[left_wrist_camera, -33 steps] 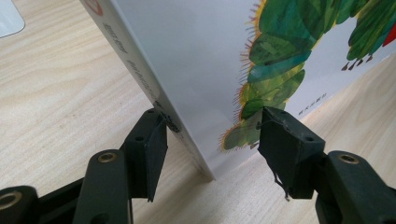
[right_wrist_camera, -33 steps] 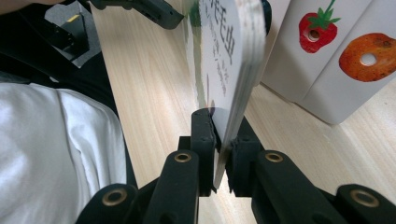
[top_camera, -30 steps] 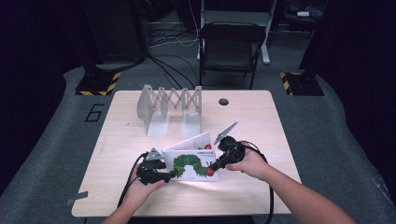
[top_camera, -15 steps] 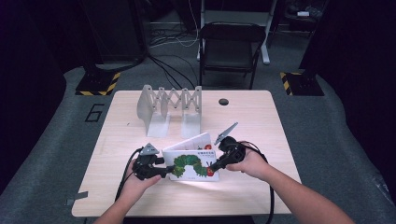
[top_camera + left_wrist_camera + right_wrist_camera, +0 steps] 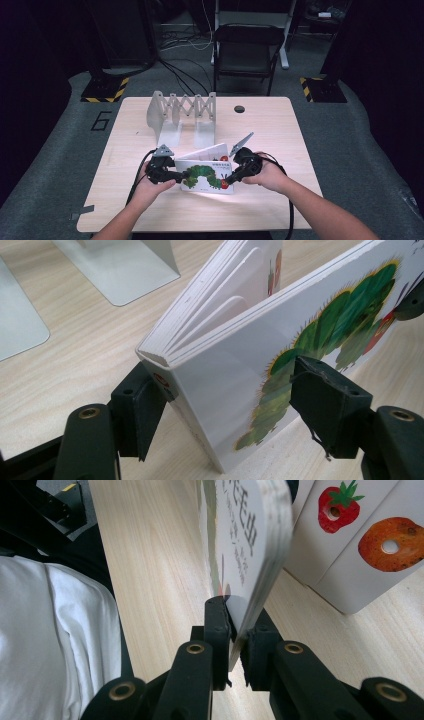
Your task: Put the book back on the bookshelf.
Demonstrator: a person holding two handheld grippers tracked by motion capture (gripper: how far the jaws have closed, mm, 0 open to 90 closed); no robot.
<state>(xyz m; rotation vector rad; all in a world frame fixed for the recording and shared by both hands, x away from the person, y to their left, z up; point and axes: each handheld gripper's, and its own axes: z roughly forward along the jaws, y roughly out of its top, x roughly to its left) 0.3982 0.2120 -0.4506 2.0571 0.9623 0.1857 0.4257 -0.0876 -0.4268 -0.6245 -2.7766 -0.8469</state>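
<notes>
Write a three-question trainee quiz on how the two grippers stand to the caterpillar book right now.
1. True or false: the right gripper is clamped on the front cover of the book.
2. At the left gripper, what lies between the jaws? A) the spine end of the book B) a folding rack C) nothing
3. Name the grey folding thing behind the book on the table.

Key
1. True: its jaws pinch the cover's edge.
2. A: the jaws sit either side of the spine end, but the pictures cannot settle whether they press it.
3. A folding rack.

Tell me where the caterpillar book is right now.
In the high view the caterpillar book stands near the table's front edge, between the left gripper and right gripper, before the metal bookend rack.
</notes>
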